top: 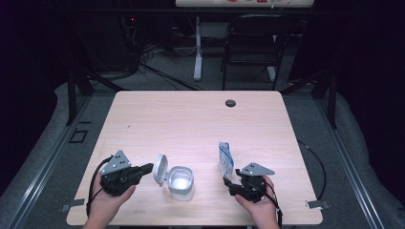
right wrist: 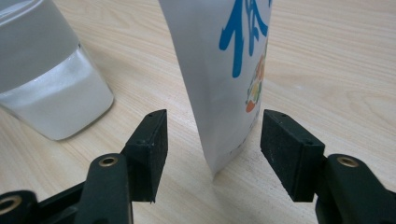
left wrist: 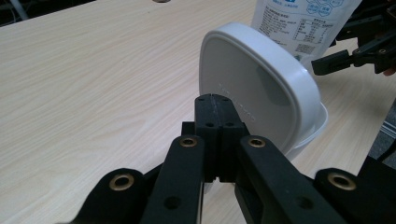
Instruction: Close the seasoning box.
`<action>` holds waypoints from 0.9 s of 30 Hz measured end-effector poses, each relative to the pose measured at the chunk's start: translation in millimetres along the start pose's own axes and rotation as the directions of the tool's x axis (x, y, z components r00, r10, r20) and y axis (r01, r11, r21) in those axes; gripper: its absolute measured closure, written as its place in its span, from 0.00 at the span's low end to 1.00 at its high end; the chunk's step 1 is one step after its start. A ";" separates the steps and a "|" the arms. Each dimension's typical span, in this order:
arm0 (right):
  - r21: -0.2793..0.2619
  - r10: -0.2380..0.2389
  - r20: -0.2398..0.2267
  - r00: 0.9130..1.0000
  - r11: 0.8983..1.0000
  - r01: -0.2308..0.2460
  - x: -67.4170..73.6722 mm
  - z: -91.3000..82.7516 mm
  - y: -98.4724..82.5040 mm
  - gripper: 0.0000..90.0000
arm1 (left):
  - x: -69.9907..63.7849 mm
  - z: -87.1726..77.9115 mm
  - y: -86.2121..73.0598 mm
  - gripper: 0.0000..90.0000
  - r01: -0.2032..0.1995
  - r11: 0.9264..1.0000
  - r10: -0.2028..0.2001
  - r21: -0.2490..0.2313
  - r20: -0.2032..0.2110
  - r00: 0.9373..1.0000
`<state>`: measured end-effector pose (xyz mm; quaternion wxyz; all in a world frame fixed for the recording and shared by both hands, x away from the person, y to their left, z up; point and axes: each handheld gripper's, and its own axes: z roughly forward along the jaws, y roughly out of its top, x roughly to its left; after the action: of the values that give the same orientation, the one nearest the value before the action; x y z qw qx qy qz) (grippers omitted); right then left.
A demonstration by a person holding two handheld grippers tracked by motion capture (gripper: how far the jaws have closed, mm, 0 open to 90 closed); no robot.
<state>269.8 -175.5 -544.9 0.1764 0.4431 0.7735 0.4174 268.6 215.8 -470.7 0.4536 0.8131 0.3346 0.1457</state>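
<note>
A white lidded container [top: 182,183] stands near the table's front edge, its hinged lid [top: 160,169] swung up and open to the left. My left gripper [top: 149,167] is shut, with its tips against the lid [left wrist: 252,88] and nothing between them [left wrist: 215,98]. A white pouch with blue print [top: 225,160] stands upright to the right of the container. My right gripper [top: 228,182] is open around the pouch's lower part [right wrist: 224,70]; both pads [right wrist: 152,135] stand apart from it. The container's frosted wall [right wrist: 46,84] shows at the left of the right gripper view.
The light wooden table [top: 191,119] has a black round grommet [top: 230,103] near its far edge. Behind the table stand a black folding chair [top: 253,38] and a white table leg [top: 197,47], with cables on the floor.
</note>
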 end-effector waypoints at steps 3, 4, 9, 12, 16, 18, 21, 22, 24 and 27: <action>-0.014 0.005 0.004 1.000 1.000 -0.005 -0.3 -0.1 -2.5 0.47 | -2.1 0.6 0.8 1.00 -0.003 1.000 0.003 -0.003 0.012 1.000; -0.015 -0.001 0.005 1.000 1.000 0.001 -0.4 0.3 -3.2 0.47 | -2.8 0.8 1.0 1.00 0.000 1.000 0.000 -0.005 0.015 1.000; -0.015 -0.021 0.006 1.000 1.000 0.021 1.8 3.9 -6.5 0.48 | -3.9 1.2 1.5 1.00 -0.007 1.000 0.007 -0.002 0.017 1.000; -0.020 -0.027 0.004 1.000 0.999 0.027 1.5 4.6 -7.1 0.48 | -4.3 1.2 1.6 1.00 -0.008 1.000 0.008 -0.001 0.017 1.000; -0.026 -0.016 -0.003 1.000 1.000 0.016 -0.6 3.2 -8.5 0.48 | -5.4 1.9 1.5 1.00 -0.008 1.000 0.008 0.004 0.016 1.000; -0.026 -0.015 -0.003 1.000 1.000 0.015 -2.0 2.7 -9.2 0.48 | -5.6 2.4 1.6 1.00 -0.010 1.000 0.010 0.008 0.026 1.000; -0.027 -0.010 -0.001 1.000 1.000 0.009 -3.5 2.1 -9.8 0.48 | -6.6 3.6 1.5 1.00 -0.014 1.000 0.014 0.005 0.026 1.000; -0.030 -0.004 -0.006 1.000 1.000 0.004 -3.6 2.3 -9.9 0.48 | -7.0 3.7 1.7 1.00 -0.014 1.000 0.014 0.006 0.028 1.000; -0.031 -0.004 -0.007 1.000 1.000 0.003 -3.7 2.2 -10.1 0.48 | -8.0 4.3 1.9 1.00 -0.015 1.000 0.015 0.004 0.031 0.999; -0.029 -0.011 -0.009 1.000 1.000 0.011 -3.4 2.7 -10.4 0.48 | -10.0 5.2 2.4 1.00 -0.021 1.000 0.020 0.013 0.036 0.999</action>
<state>267.8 -179.7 -555.2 0.1816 0.4345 0.7705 0.4296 265.1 204.9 -470.9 0.4525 0.8220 0.3190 0.1335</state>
